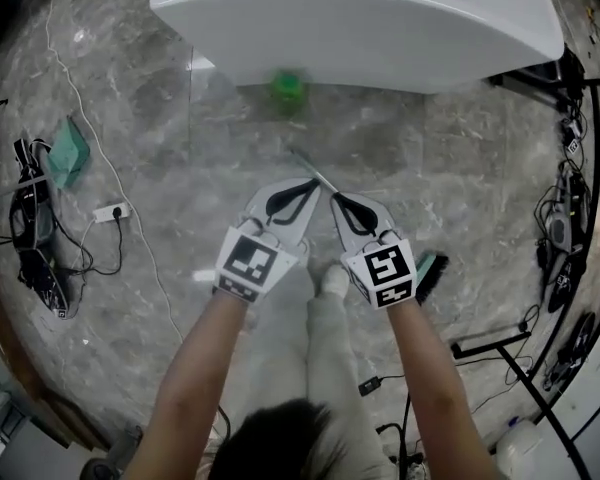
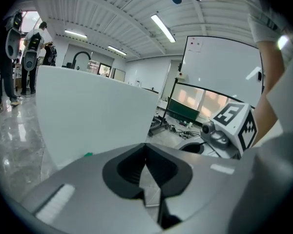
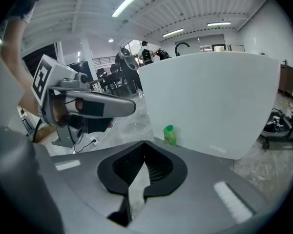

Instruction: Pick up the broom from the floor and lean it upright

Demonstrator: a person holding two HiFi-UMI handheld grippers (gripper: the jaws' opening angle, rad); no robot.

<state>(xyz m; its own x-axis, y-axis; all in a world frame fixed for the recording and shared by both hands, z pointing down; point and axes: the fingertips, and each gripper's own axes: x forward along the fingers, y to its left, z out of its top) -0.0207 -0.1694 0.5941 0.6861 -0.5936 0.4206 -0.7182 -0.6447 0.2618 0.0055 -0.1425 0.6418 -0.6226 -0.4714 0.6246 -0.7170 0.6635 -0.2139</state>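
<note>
The broom lies on the grey marble floor in the head view. Its thin pale handle shows just beyond the two gripper tips, and its dark, teal-edged brush head sticks out to the right of the right hand. The stretch between them is hidden under the grippers. My left gripper and right gripper hang side by side above the handle, tips close together and apart from the broom. Both are shut with nothing between them, as seen on the left gripper and the right gripper. Neither gripper view shows the broom.
A large white table stands ahead, with a green bottle on the floor under its edge. A power strip, cables and a teal object lie at the left. Black stands and cables line the right. People stand far off.
</note>
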